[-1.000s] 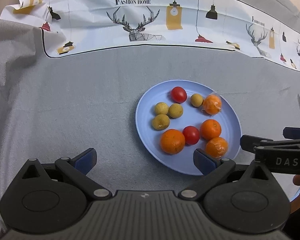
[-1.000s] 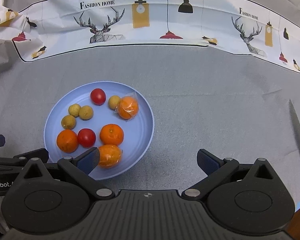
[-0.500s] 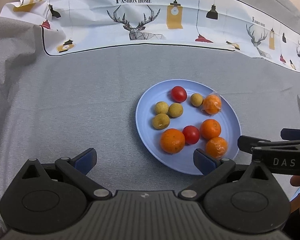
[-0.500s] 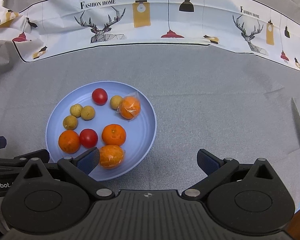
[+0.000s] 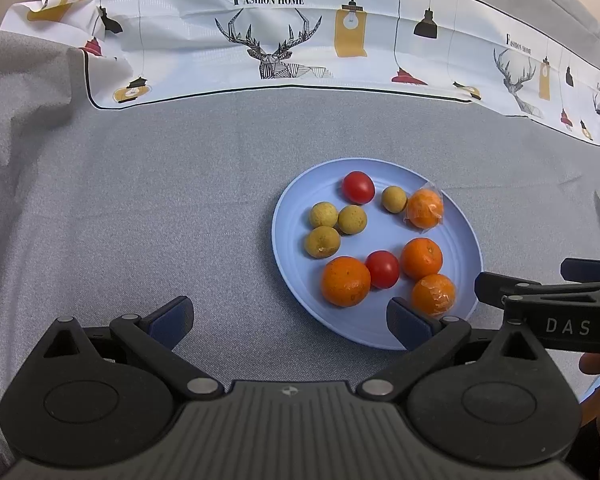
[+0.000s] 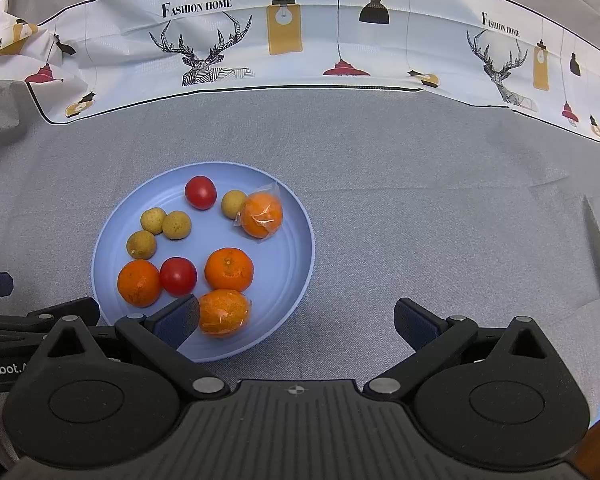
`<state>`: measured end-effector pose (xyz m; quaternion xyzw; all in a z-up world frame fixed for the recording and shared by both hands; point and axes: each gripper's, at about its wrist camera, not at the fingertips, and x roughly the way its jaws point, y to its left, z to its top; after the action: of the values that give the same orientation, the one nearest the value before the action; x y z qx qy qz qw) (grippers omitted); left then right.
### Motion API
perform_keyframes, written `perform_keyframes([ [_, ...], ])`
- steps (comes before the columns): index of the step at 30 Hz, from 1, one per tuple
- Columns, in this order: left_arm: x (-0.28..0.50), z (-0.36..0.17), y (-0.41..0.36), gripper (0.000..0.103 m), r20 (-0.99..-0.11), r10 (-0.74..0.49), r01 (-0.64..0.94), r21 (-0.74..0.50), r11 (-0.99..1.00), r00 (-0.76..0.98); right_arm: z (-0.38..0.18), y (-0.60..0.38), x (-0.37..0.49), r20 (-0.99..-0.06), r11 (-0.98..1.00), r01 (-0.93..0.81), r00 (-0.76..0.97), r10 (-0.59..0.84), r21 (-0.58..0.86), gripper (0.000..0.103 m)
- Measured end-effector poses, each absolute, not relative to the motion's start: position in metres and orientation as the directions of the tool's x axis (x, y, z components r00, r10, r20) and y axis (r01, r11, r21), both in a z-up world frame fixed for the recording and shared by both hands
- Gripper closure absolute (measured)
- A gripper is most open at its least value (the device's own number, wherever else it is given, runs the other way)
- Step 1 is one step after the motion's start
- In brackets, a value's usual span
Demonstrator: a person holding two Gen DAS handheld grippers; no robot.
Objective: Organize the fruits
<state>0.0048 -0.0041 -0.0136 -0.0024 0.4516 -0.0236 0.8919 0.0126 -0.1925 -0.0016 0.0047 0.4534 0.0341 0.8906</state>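
Left wrist view: left tool [image 5: 288, 318] spread wide and empty, low over the grey-clothed counter [image 5: 140, 208]; its right finger overlaps the blue plate [image 5: 288, 248] rim at 6 o'clock. Right wrist view: right tool [image 6: 296, 320] likewise spread and empty, its left finger just beside a film-wrapped orange [image 6: 223, 312] at the plate's 6 o'clock. All fruit lies on the plate: a second wrapped orange [image 6: 260, 215] at 2 o'clock, two bare oranges [image 6: 229, 269] near centre and at 7 o'clock, two red tomatoes [image 6: 178, 276], and four small tan round fruits [image 6: 153, 220], three clustered at 9 o'clock. Handling, as judged: every piece is light, round and apt to roll. Wrapped oranges probably slip under the pads, so grip across the widest girth, not the loose film. Tomatoes look smooth and thin-skinned; close gently. Tan fruits are small with touching neighbours, so approach from the open side. A printed cloth [image 6: 300, 40] lines the far edge.
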Motion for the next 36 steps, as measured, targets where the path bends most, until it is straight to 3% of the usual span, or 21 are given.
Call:
perform_keyframes([
  [36,0.0052,-0.0133,-0.0053,0.0,-0.808,-0.045,0.04,-0.027,0.999,0.588,-0.005,-0.192,0.0108,-0.808,0.998,-0.055,0.585,0.064,0.039,0.001],
])
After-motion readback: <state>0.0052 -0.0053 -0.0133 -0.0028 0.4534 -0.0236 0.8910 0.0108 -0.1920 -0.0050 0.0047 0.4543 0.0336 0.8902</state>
